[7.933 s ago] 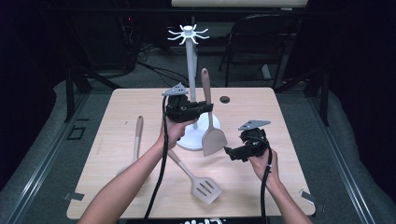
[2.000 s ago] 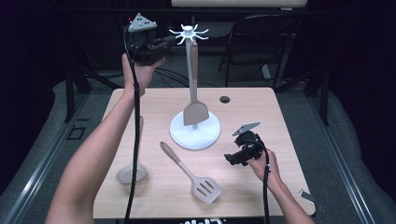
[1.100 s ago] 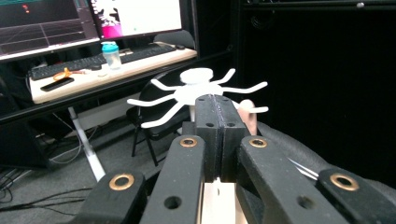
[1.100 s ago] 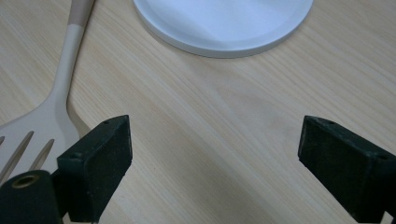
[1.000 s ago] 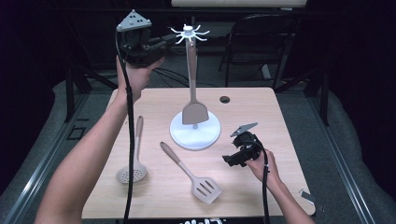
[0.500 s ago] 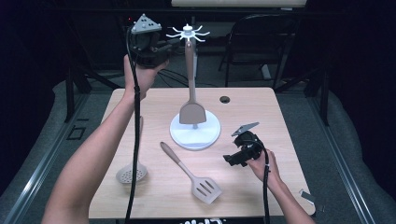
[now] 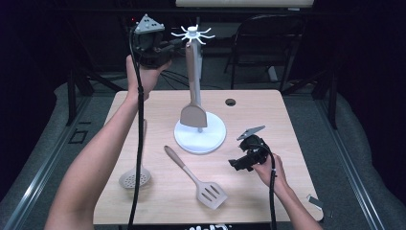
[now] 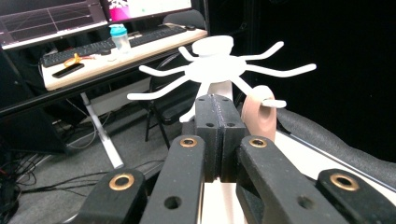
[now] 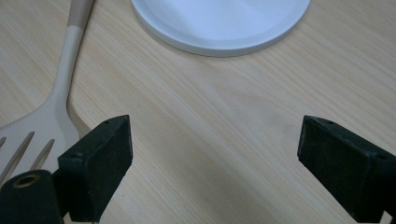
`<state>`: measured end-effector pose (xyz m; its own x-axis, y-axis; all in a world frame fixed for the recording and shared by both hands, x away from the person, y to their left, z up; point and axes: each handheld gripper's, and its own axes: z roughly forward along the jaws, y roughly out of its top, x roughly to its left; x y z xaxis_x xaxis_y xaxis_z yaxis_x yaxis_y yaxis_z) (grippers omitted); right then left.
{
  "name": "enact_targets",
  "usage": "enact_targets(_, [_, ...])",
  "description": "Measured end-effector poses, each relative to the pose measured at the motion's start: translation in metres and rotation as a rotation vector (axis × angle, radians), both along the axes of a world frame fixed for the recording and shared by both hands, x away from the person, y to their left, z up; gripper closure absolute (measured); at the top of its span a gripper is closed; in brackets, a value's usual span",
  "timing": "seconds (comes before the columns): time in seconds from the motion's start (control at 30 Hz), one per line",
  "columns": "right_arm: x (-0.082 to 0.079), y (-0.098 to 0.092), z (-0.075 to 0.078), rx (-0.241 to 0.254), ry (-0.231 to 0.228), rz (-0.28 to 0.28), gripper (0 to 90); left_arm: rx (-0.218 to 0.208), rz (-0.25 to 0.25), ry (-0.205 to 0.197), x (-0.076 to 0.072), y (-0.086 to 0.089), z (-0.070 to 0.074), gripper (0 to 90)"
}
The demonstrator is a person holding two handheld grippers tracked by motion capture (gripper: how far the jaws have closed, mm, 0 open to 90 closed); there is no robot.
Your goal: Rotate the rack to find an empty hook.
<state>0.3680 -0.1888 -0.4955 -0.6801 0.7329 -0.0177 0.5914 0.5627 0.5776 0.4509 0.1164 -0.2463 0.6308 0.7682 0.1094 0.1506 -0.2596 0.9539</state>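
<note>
I'm working over the wooden table (image 7: 287, 115), where the white utensil stand (image 7: 199, 135) sits near the middle with its ring of hooks (image 7: 192, 34) at the top of the post. The solid spatula (image 7: 193, 114) hangs from one hook, blade down just above the stand's base, so I judge that piece of the job done; the slotted spatula (image 7: 194, 176) and the round skimmer (image 7: 136, 176) lie flat on the table in front of the stand, not yet hung. My left gripper (image 7: 165, 47) is raised beside the hook ring, and in the left gripper view its jaws are pressed together with nothing between them; the spatula's handle end (image 8: 258, 119), with its hanging hole over a hook tip, sits just beyond and to the side of the jaw tips, apart from them (close, but I see no contact). So I read this step as the moment after the hang, with the left hand free. My right gripper (image 7: 239, 164) rests low over the table to the right of the stand, jaws spread wide and empty; in the right gripper view the slotted spatula (image 9: 46, 112) lies just off one jaw, its blade running under that side, with the stand's base (image 9: 219, 23) ahead. The next move, I think, calls for taking the slotted spatula by its handle, which means getting open jaws around a thin handle lying flat on the wood.
</note>
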Motion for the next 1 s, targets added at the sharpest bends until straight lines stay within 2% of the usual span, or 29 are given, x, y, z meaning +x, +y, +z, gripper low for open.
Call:
enact_targets(0.33, [0.001, 0.000, -0.001, 0.000, 0.002, 0.001, 9.9, -0.013, 0.013, 0.003, 0.005, 0.003, -0.002, 90.0])
enact_targets(0.5, [0.001, 0.000, -0.001, -0.004, 0.000, 0.005, 9.9, -0.018, 0.008, 0.001, 0.003, 0.005, -0.001, 89.4])
enact_targets(0.6, [0.001, 0.001, -0.002, 0.011, 0.005, 0.005, 9.6, -0.029, 0.006, -0.008, -0.002, 0.009, -0.001, 87.0])
enact_targets(0.83, [0.000, 0.001, -0.001, -0.003, 0.006, 0.011, 9.6, -0.026, -0.013, -0.011, -0.016, 0.019, -0.005, 80.4])
enact_targets(1.0, [-0.001, 0.004, -0.003, 0.000, 0.002, 0.009, 9.7, -0.014, -0.025, -0.005, -0.030, 0.025, -0.012, 66.1])
